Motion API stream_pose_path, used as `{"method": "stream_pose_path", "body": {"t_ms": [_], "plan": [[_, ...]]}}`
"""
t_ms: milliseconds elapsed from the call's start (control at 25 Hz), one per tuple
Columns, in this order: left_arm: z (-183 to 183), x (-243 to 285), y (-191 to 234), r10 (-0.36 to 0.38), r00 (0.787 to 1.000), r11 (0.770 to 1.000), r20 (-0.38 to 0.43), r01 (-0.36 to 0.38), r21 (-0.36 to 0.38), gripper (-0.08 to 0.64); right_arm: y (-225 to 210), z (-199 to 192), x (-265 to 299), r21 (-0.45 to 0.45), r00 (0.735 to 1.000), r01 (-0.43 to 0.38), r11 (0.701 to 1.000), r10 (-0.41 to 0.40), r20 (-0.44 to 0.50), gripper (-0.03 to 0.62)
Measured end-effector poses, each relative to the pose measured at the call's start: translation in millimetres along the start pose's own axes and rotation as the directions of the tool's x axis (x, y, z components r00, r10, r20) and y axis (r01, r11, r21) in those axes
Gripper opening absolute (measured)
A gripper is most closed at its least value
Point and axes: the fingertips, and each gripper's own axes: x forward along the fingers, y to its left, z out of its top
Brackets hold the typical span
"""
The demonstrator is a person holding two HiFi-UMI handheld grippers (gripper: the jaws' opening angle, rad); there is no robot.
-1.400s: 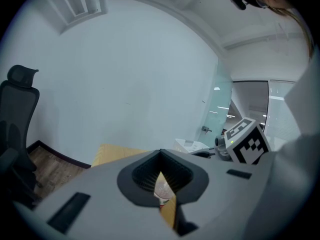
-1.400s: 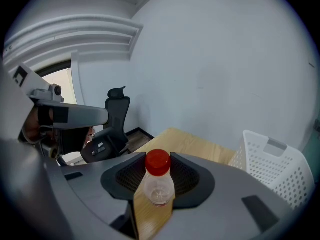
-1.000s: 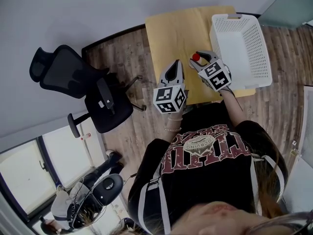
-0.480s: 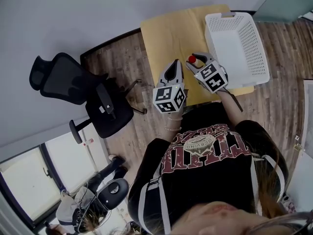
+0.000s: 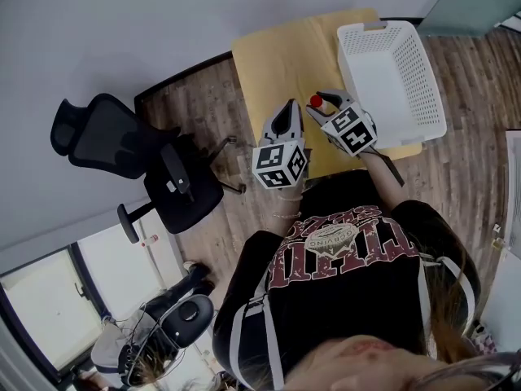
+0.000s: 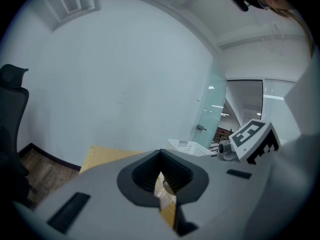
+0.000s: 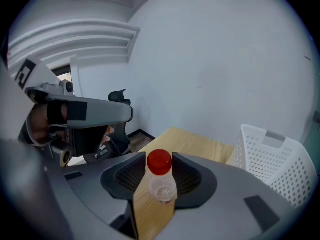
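The left gripper (image 5: pixel 286 114) is closed to a narrow slit on a small pale object (image 6: pixel 164 190), too hidden to identify. Just beside it, the right gripper (image 5: pixel 323 104) clamps a clear bottle (image 7: pixel 160 184) with a red cap, upright over the near part of the tabletop (image 5: pixel 281 51). Bare wood runs on to the far and left edges. A white basket (image 5: pixel 381 26) fills the right side, overhanging the near edge. Beyond is the pale wall (image 5: pixel 122 31). To the left, an office chair (image 5: pixel 114 141) stands on the wooden floor (image 5: pixel 203 96).
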Motion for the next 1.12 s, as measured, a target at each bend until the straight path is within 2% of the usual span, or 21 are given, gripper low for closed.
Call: {"method": "stream_pose_path", "body": {"t_ms": [600,1120], "plan": [[9,6,-9,-0.009,1.0,1.0,0.01,0.009,0.016,0.047,-14,34,-32,0.021,0.993,0.026,0.999,-0.028,0.117,0.164],[17,19,-38,-0.077,0.997,0.996,0.01,0.077,0.04,0.046,-38,49,-67,0.064,0.974,0.085,0.994,-0.097,0.203,0.164]]}}
